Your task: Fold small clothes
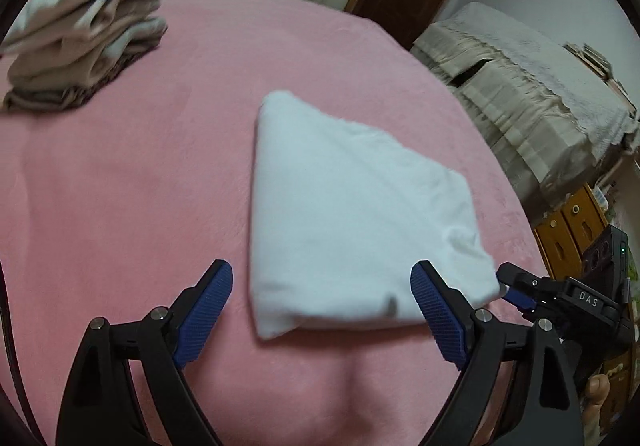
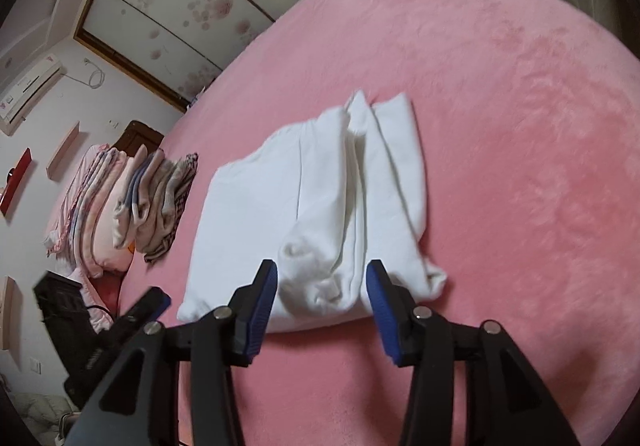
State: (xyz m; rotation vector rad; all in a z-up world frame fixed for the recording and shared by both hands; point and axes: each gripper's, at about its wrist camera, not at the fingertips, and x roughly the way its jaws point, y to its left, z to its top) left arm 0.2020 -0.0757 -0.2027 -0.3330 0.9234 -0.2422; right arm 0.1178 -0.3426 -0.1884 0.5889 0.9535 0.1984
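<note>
**Folded white garment on the pink bed, both claws spread at its near edge**

We see the pink bed cover (image 1: 120, 185) filling most of both wrist views, and we take it as our landmark. Against its far left edge sits a stack of folded clothes (image 1: 84, 29) in beige, blue and pale stripes; from the right wrist the same pile (image 2: 160, 201) stands beside a larger heap of pink bedding (image 2: 92, 205), right at the cover's border.

Near the middle of the cover lies the white garment (image 1: 348, 205), folded into a compact packet. From the right wrist we make out its layered folds (image 2: 320, 205), several edges running lengthwise and a bunched corner at the near end.

Our left gripper (image 1: 322, 310) hangs over the cover at the packet's near edge, jaws spread wide, the blue pads clear of the cloth on both sides; it holds nothing. Our right gripper (image 2: 322, 302) has its jaws partly apart, straddling the garment's bunched near corner; the cloth sits between the pads, yet we see no pinch on it. In the left wrist view that second tool (image 1: 560, 294) shows at the garment's right corner, just beside the cloth.
</note>
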